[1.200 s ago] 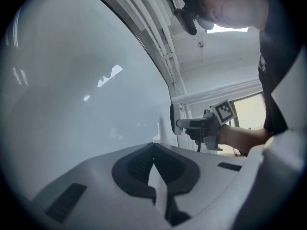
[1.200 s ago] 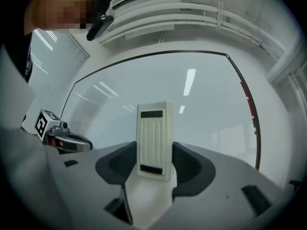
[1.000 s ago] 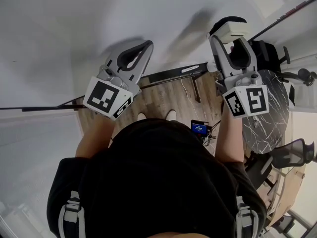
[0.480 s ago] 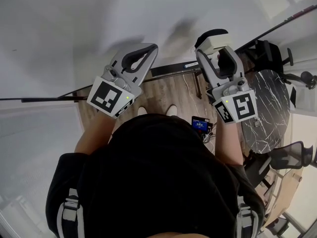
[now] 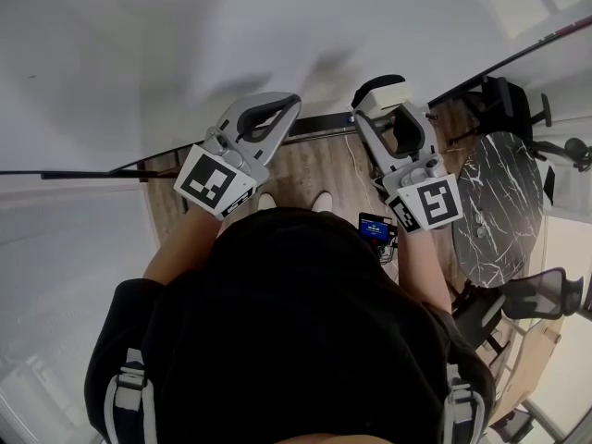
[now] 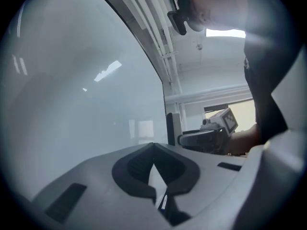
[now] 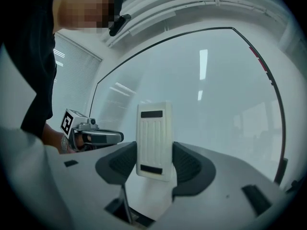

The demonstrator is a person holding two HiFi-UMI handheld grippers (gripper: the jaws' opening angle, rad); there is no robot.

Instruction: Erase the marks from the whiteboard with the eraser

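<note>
- The right tool [image 7: 154, 152] is clamped on a white eraser [image 7: 153, 139]. Its dark pads press the eraser's two long sides, and the ribbed back with two dark strips faces the camera.
- The eraser stands upright in that grip and sticks out past the jaw tips toward the whiteboard [image 7: 220, 95]. No view makes clear whether its far face touches the board.
- In the head view, the eraser [image 5: 387, 92] sits at the end of the right tool [image 5: 388, 109], low on the whiteboard [image 5: 185, 35] and just above the dark ledge [image 5: 319, 124] along the board's lower edge.
- The left tool [image 6: 153, 147] is closed, its jaw tips meeting with nothing between them.
- It points at the whiteboard [image 6: 72, 104], which fills the left of its view as a pale, glossy sheet with window reflections.
- In the head view the left tool [image 5: 285, 105] is raised beside the right one. The two are near each other but apart, each with its marker cube [image 5: 216, 182] toward the person [image 5: 296, 340].
- Each tool shows in the other's view: the right tool [image 6: 211, 137] at the left view's right, the left tool [image 7: 98, 138] at the right view's left.
- The person wears a black top and stands on a wooden floor [image 5: 305, 174].
- To the right are a round marble surface [image 5: 499, 202] and a dark office chair [image 5: 504, 104].
</note>
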